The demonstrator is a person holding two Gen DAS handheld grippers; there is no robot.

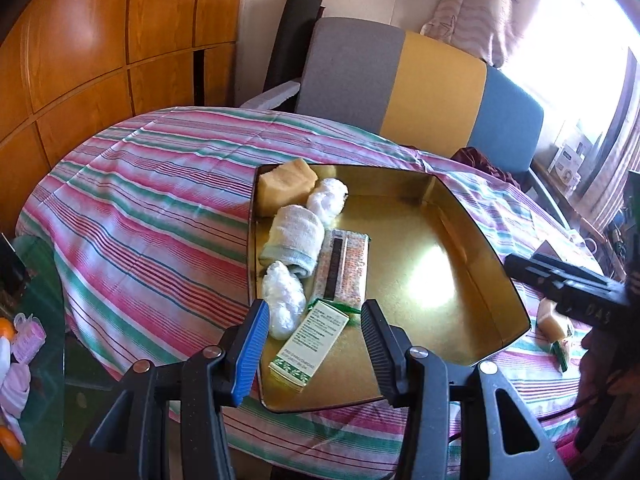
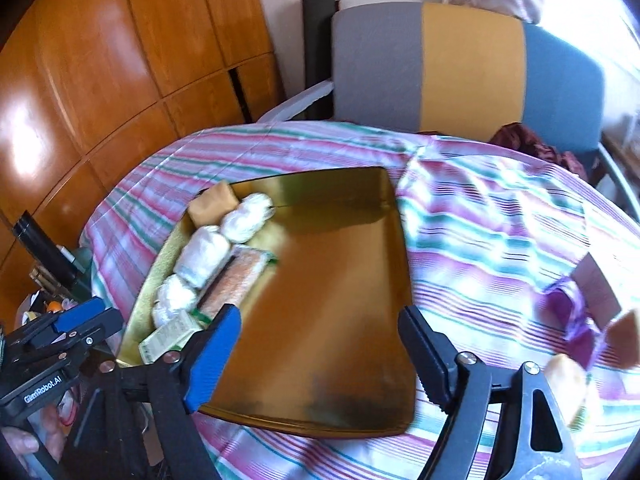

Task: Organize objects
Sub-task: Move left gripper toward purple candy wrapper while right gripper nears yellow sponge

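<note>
A gold tray point(image 1: 460, 272) point(image 2: 328, 320) lies on the striped tablecloth. Along its left side lie a tan soap block point(image 1: 284, 186) point(image 2: 214, 202), two white plastic-wrapped bundles point(image 1: 328, 198) point(image 1: 282, 300), a rolled white towel point(image 1: 294, 242) point(image 2: 204, 256), a speckled flat packet point(image 1: 344, 272) point(image 2: 240, 284) and a green-and-cream box point(image 1: 310, 344) point(image 2: 170, 338). My left gripper point(image 1: 316, 348) is open and empty, just above the box. My right gripper point(image 2: 320, 352) is open and empty over the tray's bare middle; its body shows in the left wrist view point(image 1: 572, 288).
On the cloth right of the tray lie a tan soap piece point(image 1: 554, 320) point(image 2: 568, 376), a purple wrapper point(image 2: 572, 320) and a brown piece point(image 2: 624, 336). A grey, yellow and blue chair point(image 1: 420, 84) stands behind the table. Wooden cabinets point(image 1: 100, 60) stand left. Clutter sits lower left point(image 1: 20, 344).
</note>
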